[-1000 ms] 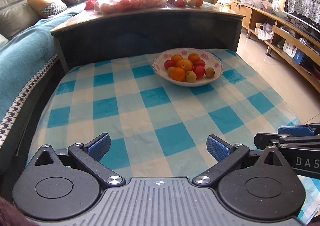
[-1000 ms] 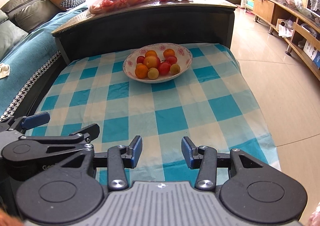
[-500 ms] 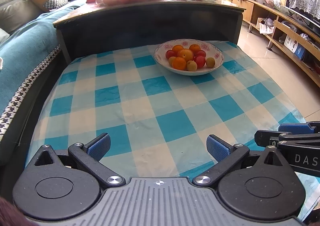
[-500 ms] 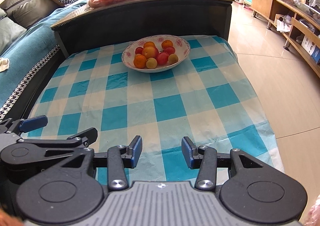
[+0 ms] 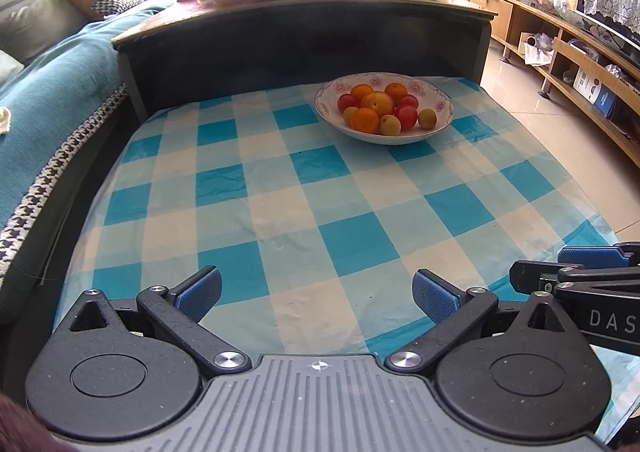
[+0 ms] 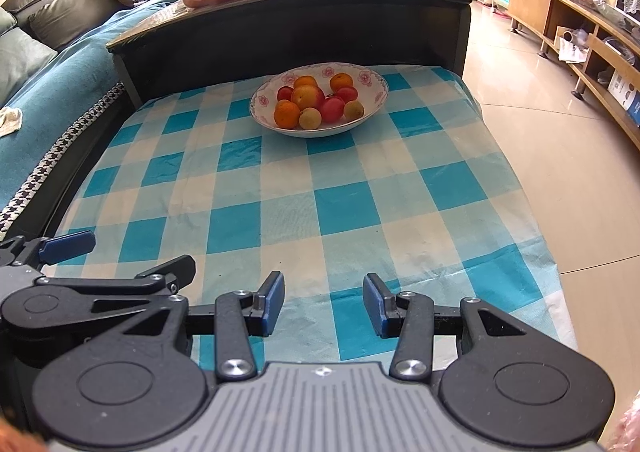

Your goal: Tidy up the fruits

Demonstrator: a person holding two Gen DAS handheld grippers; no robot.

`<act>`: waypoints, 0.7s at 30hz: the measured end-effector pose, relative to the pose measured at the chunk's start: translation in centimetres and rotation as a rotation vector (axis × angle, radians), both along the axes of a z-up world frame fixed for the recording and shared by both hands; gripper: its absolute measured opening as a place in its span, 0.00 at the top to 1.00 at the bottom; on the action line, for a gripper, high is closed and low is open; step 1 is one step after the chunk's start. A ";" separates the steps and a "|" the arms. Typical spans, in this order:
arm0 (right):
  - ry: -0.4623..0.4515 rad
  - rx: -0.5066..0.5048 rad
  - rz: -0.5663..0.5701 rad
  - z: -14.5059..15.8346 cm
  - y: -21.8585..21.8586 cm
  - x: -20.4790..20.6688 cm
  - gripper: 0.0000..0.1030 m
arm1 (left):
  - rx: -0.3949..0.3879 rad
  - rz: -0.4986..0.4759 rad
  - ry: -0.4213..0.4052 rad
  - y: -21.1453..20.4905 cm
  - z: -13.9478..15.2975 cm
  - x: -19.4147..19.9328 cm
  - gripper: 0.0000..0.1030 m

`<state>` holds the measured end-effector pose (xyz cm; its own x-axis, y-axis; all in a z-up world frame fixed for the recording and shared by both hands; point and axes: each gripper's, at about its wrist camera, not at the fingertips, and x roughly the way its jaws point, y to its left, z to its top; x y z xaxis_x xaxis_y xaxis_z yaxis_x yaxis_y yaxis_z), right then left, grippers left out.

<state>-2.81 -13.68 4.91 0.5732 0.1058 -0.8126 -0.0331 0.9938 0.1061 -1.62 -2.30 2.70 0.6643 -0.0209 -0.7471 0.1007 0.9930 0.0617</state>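
Nothing shifted since before: fruit heaped in floral bowl, both grippers' fingers apart, empty.

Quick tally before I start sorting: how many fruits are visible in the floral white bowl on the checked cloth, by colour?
In the floral white bowl, counting only what shows in the left wrist view:
Orange fruits, including the large blushed one: 4
Red fruits: 3
Yellow-green fruits: 3
Total: 10
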 end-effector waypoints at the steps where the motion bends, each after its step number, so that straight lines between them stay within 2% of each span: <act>1: 0.000 0.000 0.000 0.0 0.0 0.0 0.56 | 0.002 0.000 0.000 0.0 0.0 0.0 0.01; 21: 0.009 -0.014 0.012 -0.3 0.4 -0.1 0.56 | 0.017 0.000 0.003 0.2 -0.2 -0.3 0.01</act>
<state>-2.94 -13.27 4.60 0.5644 0.1013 -0.8192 -0.0437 0.9947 0.0929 -1.90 -2.14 2.52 0.6623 -0.0083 -0.7492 0.1014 0.9917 0.0786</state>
